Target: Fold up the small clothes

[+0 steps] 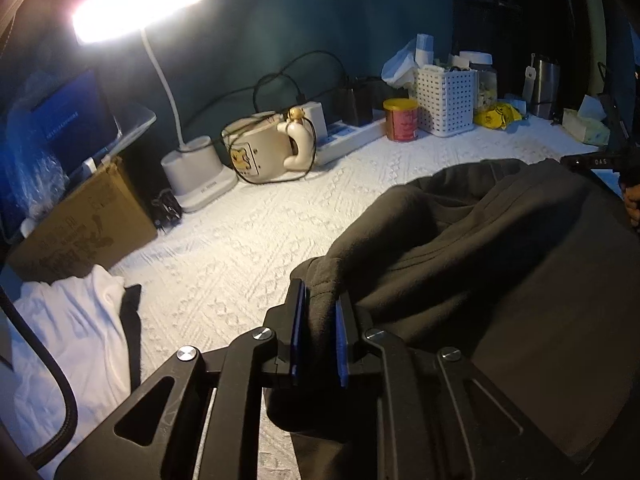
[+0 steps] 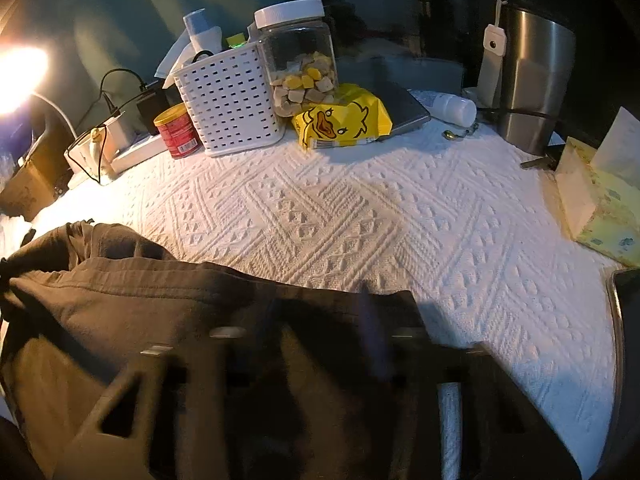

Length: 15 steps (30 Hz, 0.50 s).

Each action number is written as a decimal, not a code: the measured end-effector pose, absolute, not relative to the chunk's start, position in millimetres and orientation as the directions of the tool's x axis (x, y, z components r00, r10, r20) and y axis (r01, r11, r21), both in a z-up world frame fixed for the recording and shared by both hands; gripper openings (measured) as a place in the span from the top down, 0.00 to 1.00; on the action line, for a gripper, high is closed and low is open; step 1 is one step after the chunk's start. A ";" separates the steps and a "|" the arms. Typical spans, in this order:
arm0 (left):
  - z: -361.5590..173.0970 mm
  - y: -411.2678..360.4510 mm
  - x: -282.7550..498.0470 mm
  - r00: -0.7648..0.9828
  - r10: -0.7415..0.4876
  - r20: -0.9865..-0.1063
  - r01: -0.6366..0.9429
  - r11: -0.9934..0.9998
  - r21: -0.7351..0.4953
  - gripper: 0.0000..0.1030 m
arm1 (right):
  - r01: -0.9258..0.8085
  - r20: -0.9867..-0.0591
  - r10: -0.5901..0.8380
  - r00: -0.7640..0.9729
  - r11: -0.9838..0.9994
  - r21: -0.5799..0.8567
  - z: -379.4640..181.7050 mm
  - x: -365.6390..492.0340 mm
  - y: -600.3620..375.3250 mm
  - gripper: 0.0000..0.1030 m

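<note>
A dark grey garment (image 1: 500, 264) lies bunched on the white textured bedspread (image 1: 248, 240). My left gripper (image 1: 320, 312) is shut on a fold at its left edge, and the cloth fills the gap between the blue pads (image 1: 298, 320). In the right wrist view the same garment (image 2: 140, 300) spreads across the lower left, its hem seam showing. My right gripper (image 2: 328, 320) sits over the garment's right end. Its fingers are smeared by motion blur, so their spacing is unclear. A hand (image 1: 633, 204) and part of the right gripper's body show at the far right of the left wrist view.
A white garment (image 1: 72, 320) lies at the left by a cardboard box (image 1: 84, 224). Along the back stand a lit desk lamp (image 1: 140, 8), a mug (image 1: 260, 148), a power strip (image 1: 348, 136), a red can (image 2: 176, 132), a white basket (image 2: 232, 100), a jar (image 2: 298, 56), a steel tumbler (image 2: 532, 76) and a tissue box (image 2: 600, 200).
</note>
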<state>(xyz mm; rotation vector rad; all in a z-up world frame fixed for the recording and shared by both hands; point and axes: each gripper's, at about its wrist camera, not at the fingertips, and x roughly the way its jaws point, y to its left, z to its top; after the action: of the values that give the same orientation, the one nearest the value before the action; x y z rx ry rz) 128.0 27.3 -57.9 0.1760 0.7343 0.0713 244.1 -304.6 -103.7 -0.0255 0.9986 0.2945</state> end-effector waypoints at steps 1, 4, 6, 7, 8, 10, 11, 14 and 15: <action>-56.8 27.0 127.1 0.748 0.134 -0.649 -0.009 0.981 0.192 0.73 | -0.256 -0.834 0.225 0.505 0.961 0.104 -104.0 243.9 -304.0 0.97; -54.3 26.2 123.2 0.776 0.149 -0.612 -0.023 0.978 0.208 0.34 | -0.269 -0.819 0.218 0.531 0.960 0.081 -99.1 240.3 -301.5 0.99; -54.2 25.4 121.0 0.793 0.133 -0.594 -0.004 0.977 0.213 0.34 | -0.275 -0.805 0.206 0.557 0.960 0.056 -92.7 236.4 -299.6 1.00; -55.8 25.6 122.9 0.790 0.124 -0.600 0.008 0.977 0.212 0.34 | -0.276 -0.798 0.203 0.567 0.960 0.048 -89.7 234.9 -299.4 1.00; -57.6 26.0 125.2 0.786 0.120 -0.607 0.015 0.977 0.212 0.34 | -0.276 -0.792 0.199 0.577 0.960 0.040 -86.0 233.1 -299.4 1.00; -61.3 28.6 130.2 0.780 0.117 -0.615 0.022 0.977 0.214 0.34 | -0.272 -0.784 0.190 0.591 0.962 0.028 -81.1 231.1 -300.0 1.00; -62.2 30.8 133.3 0.777 0.111 -0.620 0.025 0.978 0.208 0.35 | -0.268 -0.778 0.184 0.600 0.963 0.021 -78.1 229.7 -301.0 1.00; -58.5 46.5 144.8 0.771 0.085 -0.632 0.013 0.989 0.149 0.49 | -0.260 -0.768 0.177 0.616 0.965 0.014 -71.4 225.7 -304.0 1.00; -58.4 49.6 148.0 0.767 0.082 -0.637 0.009 0.990 0.139 0.57 | -0.259 -0.766 0.176 0.618 0.966 0.013 -70.3 224.7 -304.6 1.00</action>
<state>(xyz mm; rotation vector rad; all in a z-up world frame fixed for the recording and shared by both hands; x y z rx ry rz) 148.0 49.6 -58.4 0.1370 0.6964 0.0400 224.7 -304.6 -70.3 -0.1018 0.8698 0.2505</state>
